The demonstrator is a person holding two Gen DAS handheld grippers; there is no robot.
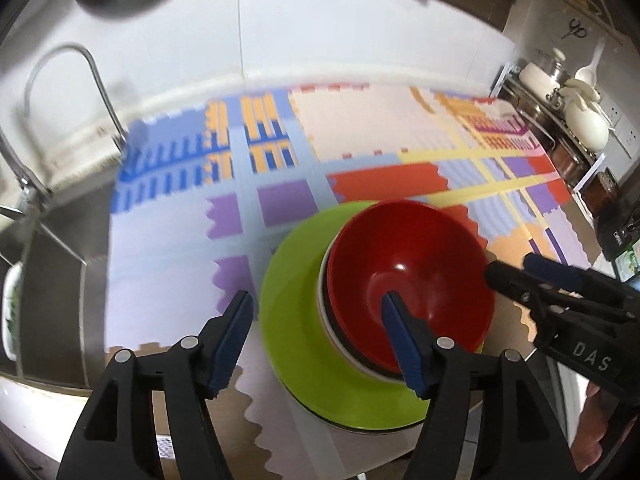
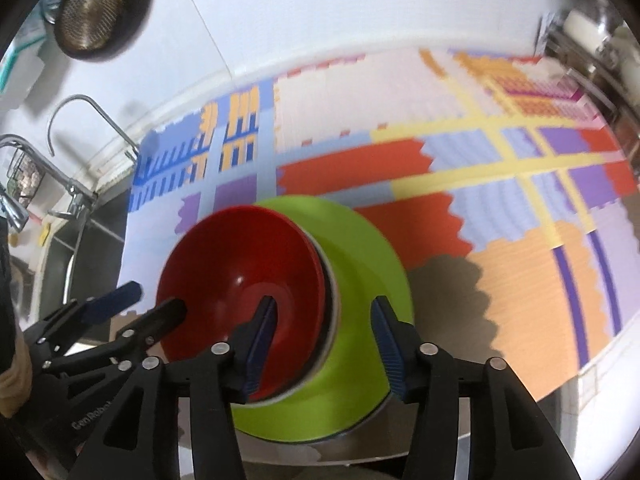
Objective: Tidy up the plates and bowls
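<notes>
Jaws of the left gripper (image 1: 318, 304) stand apart, gripping nothing; those of the right gripper (image 2: 324, 312) likewise stand apart and empty; between and just beyond both pairs sits a glossy red bowl (image 1: 408, 276), deep and round, nested on other bowls whose white and dark rims show beneath it; that stack rests on a lime-green plate (image 1: 296, 292), broad and flat, with another rim under it; the plate lies on a colourful patterned mat (image 1: 360, 132) covering the desk; motion blur softens all edges.
</notes>
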